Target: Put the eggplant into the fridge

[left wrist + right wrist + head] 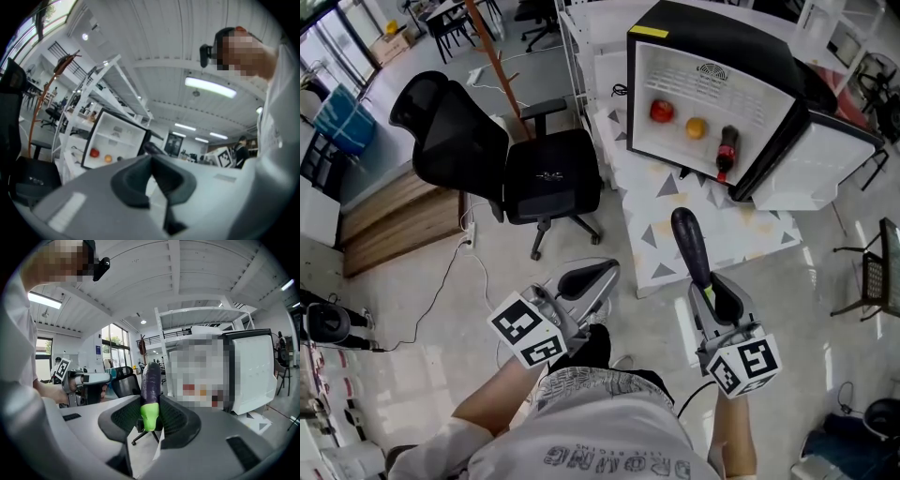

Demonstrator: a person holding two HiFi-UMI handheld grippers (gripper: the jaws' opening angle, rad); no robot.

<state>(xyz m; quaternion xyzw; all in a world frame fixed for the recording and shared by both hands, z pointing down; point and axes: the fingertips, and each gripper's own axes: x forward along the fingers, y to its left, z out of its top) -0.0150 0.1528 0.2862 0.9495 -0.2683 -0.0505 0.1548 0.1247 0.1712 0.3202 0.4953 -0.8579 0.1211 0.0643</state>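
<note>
Eggplant [691, 246] sits in my right gripper [717, 292], outside the fridge [712, 33] and clear of it. In the right gripper view the jaws are pinching its bright green stem end, one pad on each side, and the dark purple body [151, 380] sticks out past the fingertips, straight along the line of the gripper [151, 414]. From the head view the same thing reads plainly: the stem is buried between the jaws and the rounded purple tip points up the picture toward the fridge opening, over a pale mat with grey triangles [750, 234] that lies on the floor in front of it.

My left gripper [592, 277] carries nothing. Its own view shows the two dark pads pressed together at the tips with nothing between them [152, 164]. In the head view it is off to the left of the right gripper, well apart from the eggplant.

The fridge door [825, 159] is swung open to the right, and the white inside is in plain sight (in the right gripper view most of it is hidden). On its shelf I can make out a red fruit [662, 111], an orange fruit [696, 127] just beside it, and a dark bottle with a red label [727, 150] further right. A black office chair [534, 169] stands left of the fridge.
</note>
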